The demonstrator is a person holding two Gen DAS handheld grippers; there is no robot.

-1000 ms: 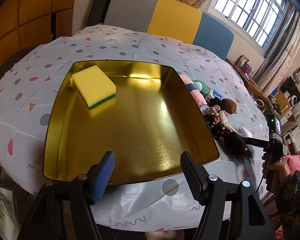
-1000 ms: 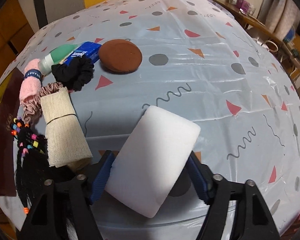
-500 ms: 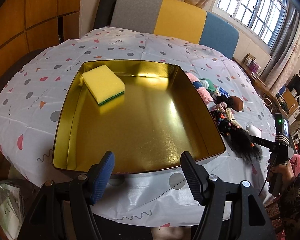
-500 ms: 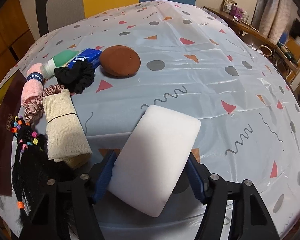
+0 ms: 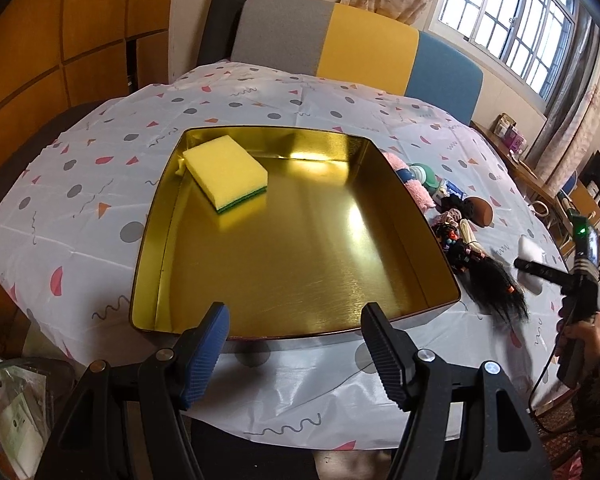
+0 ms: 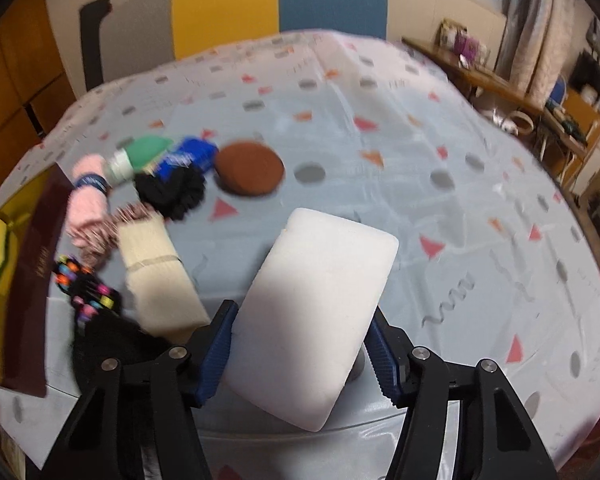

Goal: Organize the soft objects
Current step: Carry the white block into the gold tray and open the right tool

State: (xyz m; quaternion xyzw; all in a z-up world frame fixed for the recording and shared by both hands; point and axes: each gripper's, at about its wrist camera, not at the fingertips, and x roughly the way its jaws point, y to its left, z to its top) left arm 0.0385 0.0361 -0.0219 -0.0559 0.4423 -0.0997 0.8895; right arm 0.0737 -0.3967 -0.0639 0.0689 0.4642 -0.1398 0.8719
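My right gripper [image 6: 300, 346] is shut on a white sponge [image 6: 312, 312] and holds it lifted above the table; it also shows in the left wrist view [image 5: 530, 254]. A gold tray [image 5: 152, 240] holds a yellow sponge [image 5: 226, 172] in its far left corner. My left gripper [image 5: 294, 344] is open and empty, just before the tray's near edge. Beside the tray lie a pink cloth [image 6: 88, 196], a beige roll [image 6: 156, 268], a black scrunchie [image 6: 172, 192], a brown round pad [image 6: 250, 168] and a black beaded wig [image 6: 96, 312].
A green bottle [image 6: 144, 156] and a blue packet [image 6: 188, 156] lie among the soft things. A grey, yellow and blue chair [image 5: 352, 48] stands behind the table. A plastic bag [image 5: 12, 408] is below the table's left edge. Shelves with clutter are at the right.
My right gripper has lifted the white sponge off the table and pulled back. My left gripper has drawn back and up from the tray.
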